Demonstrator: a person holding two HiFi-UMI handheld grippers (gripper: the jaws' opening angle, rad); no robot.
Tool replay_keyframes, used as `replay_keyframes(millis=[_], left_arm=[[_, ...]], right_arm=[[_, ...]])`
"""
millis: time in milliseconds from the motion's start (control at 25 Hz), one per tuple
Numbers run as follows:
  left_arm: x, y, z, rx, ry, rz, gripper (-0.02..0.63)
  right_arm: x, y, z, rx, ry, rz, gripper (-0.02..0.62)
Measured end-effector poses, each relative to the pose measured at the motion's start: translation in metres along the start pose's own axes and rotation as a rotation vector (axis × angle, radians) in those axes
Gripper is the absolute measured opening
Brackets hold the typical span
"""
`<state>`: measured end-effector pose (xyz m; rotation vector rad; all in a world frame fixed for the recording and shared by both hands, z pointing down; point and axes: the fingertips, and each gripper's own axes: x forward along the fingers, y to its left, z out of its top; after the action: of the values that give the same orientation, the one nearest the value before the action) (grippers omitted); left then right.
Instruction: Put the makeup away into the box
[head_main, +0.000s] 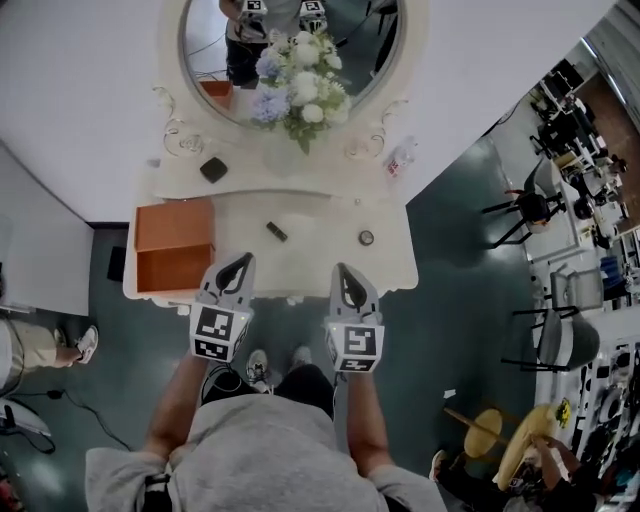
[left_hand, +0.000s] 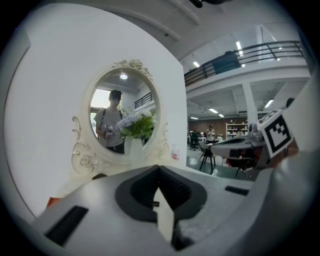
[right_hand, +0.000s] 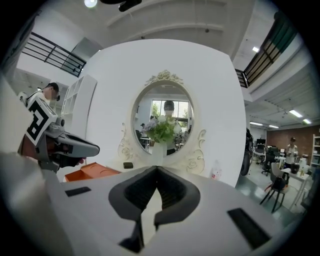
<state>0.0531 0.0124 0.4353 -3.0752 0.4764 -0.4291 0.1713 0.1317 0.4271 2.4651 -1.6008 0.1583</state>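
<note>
On the white vanity table (head_main: 320, 262) lie a short black stick (head_main: 277, 231) near the middle and a small round jar (head_main: 366, 238) to its right. A black compact (head_main: 213, 169) sits at the back left, and a small clear bottle (head_main: 398, 160) at the back right. The orange box (head_main: 175, 268) stands open at the table's left end, its lid (head_main: 175, 225) behind it. My left gripper (head_main: 243, 262) and right gripper (head_main: 341, 270) hover side by side over the table's front edge. Both are shut and hold nothing, and both point at the mirror.
An oval mirror (head_main: 290, 55) with a vase of white and blue flowers (head_main: 298, 85) stands at the back of the table. Chairs (head_main: 528, 208) and desks fill the room to the right. Another person's shoe (head_main: 86, 343) and cables are on the floor at left.
</note>
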Motion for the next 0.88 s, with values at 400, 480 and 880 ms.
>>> replay_keyframes(millis=[400,480,880], left_arm=[[0.041,0.045,-0.032,-0.077,0.089,0.178,0.002],[0.05,0.051,-0.043,-0.099,0.118,0.21,0.001],[0.083,0.077,-0.105,-0.219,0.221,0.364,0.0]], right_arm=[[0.108,0.017,-0.037,-0.01,0.081,0.243,0.012],[0.128,0.021,-0.048,-0.012,0.106,0.295,0.012],[0.203,0.04,-0.119,-0.042,0.253,0.487,0.012]])
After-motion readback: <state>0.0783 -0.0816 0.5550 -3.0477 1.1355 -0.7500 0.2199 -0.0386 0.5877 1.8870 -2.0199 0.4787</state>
